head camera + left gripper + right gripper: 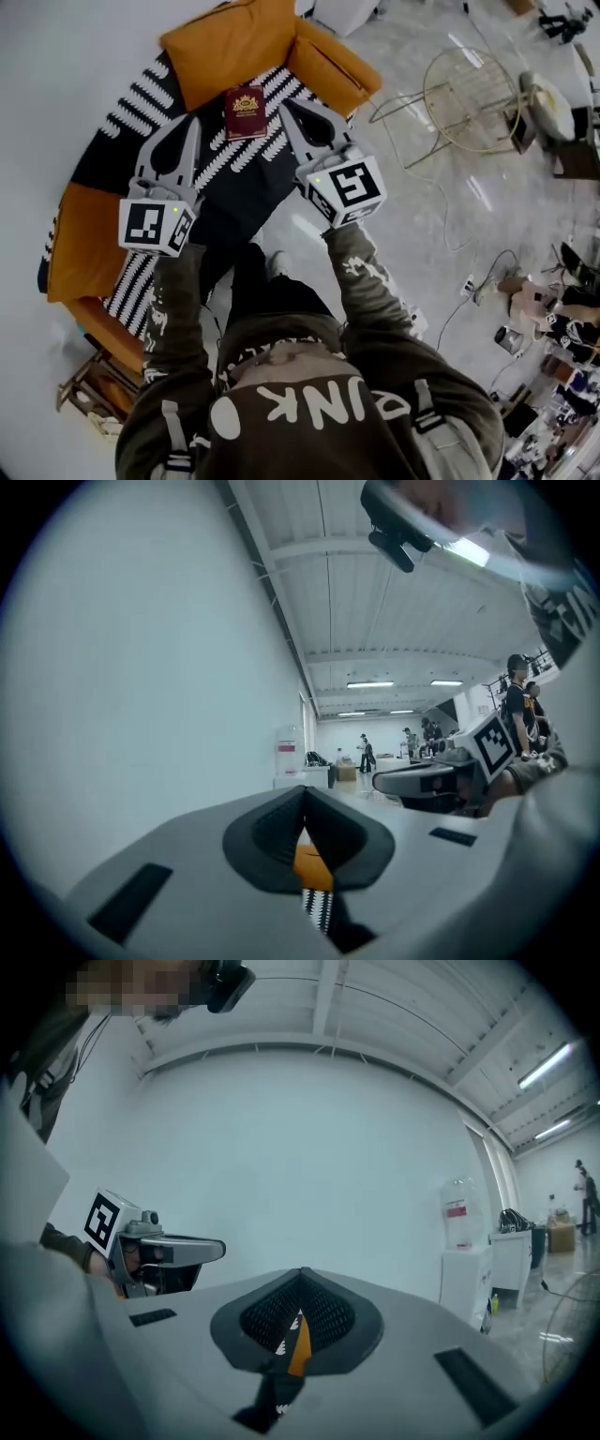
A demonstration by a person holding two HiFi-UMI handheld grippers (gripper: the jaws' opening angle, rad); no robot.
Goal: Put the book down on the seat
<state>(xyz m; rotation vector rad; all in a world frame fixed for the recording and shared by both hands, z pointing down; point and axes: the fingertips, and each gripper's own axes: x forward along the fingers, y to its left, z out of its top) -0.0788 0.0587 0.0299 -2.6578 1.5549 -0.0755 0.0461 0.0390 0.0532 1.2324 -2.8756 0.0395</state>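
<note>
Book: a dark red book (245, 112) with a gold emblem lies flat on the seat (221, 157), close to the orange back cushions (234, 42). No jaws touch it.
Seat: covered in a black-and-white striped fabric, with orange upholstery around it at the back and at the head view's left.
Left gripper: the left gripper (193, 121) is held level above the seat, to the left of the book and apart from it. Its own view shows the jaws pressed together with nothing between them. Only a sliver of orange and stripes shows far below through the gap behind the tips.
Right gripper: the right gripper (285, 106) is held level beside the left one, just right of the book in the head view. Its jaws are also together and hold nothing.
Person: stands at the seat's front edge, both sleeves stretched forward.
Surroundings: a wire-frame stool (469, 89) stands on the glossy floor (422, 216) to the right, and a plain white wall (309, 1147) faces both grippers.
</note>
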